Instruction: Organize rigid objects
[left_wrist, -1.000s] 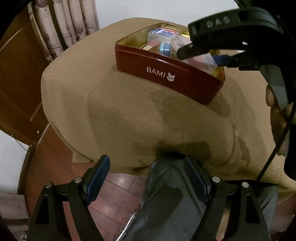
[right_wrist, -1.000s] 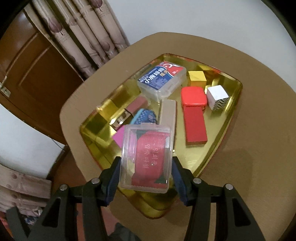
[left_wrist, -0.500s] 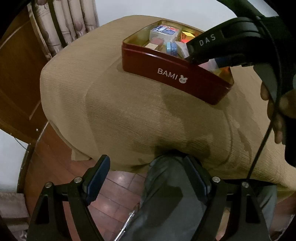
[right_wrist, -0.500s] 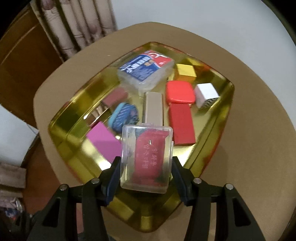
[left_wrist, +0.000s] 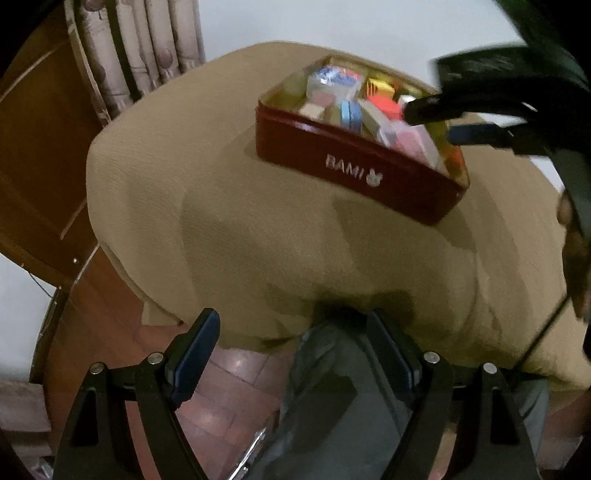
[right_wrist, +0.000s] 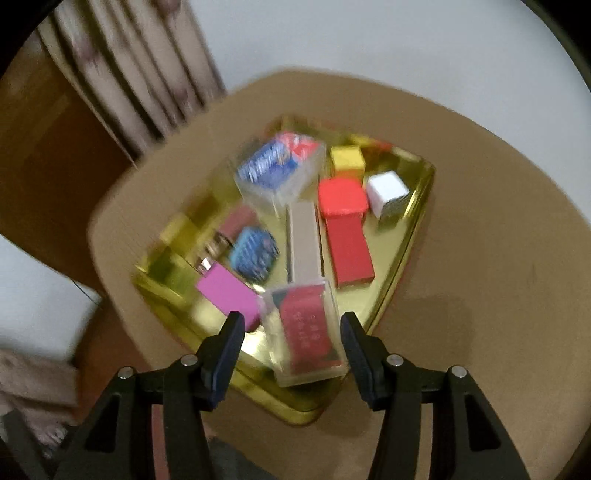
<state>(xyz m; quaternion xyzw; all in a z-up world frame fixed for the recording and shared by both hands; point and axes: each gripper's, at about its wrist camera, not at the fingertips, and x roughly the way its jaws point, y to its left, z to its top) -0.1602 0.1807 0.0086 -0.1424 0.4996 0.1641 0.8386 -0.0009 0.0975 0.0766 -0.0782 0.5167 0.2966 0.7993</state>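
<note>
A red tin with a gold inside (left_wrist: 354, 173) (right_wrist: 410, 236) stands on the tan-clothed table. It holds several small boxes. A clear plastic box with a red card inside (right_wrist: 306, 330) (left_wrist: 410, 142) lies tilted at the tin's near corner, between the fingers of my right gripper (right_wrist: 291, 332). The right jaws stand open with a gap on each side of the box. My left gripper (left_wrist: 291, 336) is open and empty, low over the table's near edge, far from the tin.
In the tin are a clear box with a blue label (right_wrist: 280, 173), red boxes (right_wrist: 345, 225), a yellow cube (right_wrist: 345, 158), a white cube (right_wrist: 386, 192), a pink box (right_wrist: 229, 295), a blue round item (right_wrist: 255, 253). A wooden door and curtain (left_wrist: 147, 51) stand behind.
My right gripper has opened and the clear box has dropped out of its grip into the tin's near corner. The right view is blurred by motion. The left gripper holds its place.
</note>
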